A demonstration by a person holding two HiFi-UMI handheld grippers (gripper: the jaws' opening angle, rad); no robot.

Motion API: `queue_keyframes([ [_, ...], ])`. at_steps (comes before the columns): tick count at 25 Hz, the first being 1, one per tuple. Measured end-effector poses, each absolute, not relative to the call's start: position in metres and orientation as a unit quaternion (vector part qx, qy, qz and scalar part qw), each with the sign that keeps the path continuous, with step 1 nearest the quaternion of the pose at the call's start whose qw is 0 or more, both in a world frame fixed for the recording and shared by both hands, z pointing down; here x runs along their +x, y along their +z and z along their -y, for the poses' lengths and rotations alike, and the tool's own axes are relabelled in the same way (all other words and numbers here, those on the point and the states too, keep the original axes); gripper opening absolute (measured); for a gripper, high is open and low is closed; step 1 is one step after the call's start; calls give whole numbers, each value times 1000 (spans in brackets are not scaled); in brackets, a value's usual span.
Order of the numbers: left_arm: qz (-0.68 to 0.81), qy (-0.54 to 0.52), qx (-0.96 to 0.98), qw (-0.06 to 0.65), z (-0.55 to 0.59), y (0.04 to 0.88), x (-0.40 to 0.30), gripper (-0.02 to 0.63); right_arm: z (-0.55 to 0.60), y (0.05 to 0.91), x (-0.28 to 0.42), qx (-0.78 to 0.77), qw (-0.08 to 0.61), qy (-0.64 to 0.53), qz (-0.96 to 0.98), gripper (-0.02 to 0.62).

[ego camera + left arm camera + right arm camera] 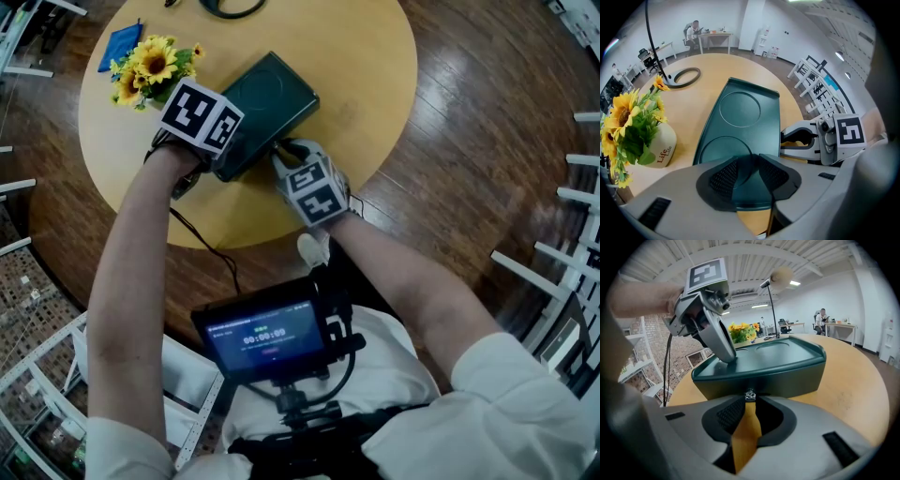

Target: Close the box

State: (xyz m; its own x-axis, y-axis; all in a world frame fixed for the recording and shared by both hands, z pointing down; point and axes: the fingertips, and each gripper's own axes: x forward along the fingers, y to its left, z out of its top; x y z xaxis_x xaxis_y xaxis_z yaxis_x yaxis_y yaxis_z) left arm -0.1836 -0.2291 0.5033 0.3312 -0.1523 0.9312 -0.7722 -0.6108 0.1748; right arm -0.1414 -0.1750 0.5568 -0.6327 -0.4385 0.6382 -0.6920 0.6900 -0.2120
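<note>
A dark green box (267, 108) lies on the round wooden table (375, 56) with its lid down. My left gripper (222, 155) stands on the lid's near corner, fingertips resting on top of it. Its jaws stand a little apart, and the lid (740, 126) shows in the narrow gap. My right gripper (281, 150) is at the box's front wall. Its fingertips are closed on a small metal latch (750, 395) just under the lid's rim. In the right gripper view the left gripper (729, 357) touches the lid's left end.
A white vase of sunflowers (150, 67) stands close to the left of the box. A blue card (120, 45) and a black cable ring (684, 75) lie farther back. White chair frames (572, 234) stand on the wooden floor to the right.
</note>
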Motion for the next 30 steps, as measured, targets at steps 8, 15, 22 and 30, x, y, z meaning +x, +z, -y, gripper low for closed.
queue_keyframes([
  [8, 306, 482, 759, 312, 229, 501, -182, 132, 174, 556, -139, 311, 281, 221, 880, 80],
  [15, 352, 440, 767, 308, 233, 488, -195, 114, 169, 553, -119, 307, 296, 207, 880, 115],
  [22, 408, 377, 787, 267, 215, 453, -196, 112, 156, 526, -105, 316, 301, 177, 882, 115],
  [30, 485, 234, 805, 248, 151, 402, -188, 112, 102, 466, -84, 324, 295, 154, 885, 114],
])
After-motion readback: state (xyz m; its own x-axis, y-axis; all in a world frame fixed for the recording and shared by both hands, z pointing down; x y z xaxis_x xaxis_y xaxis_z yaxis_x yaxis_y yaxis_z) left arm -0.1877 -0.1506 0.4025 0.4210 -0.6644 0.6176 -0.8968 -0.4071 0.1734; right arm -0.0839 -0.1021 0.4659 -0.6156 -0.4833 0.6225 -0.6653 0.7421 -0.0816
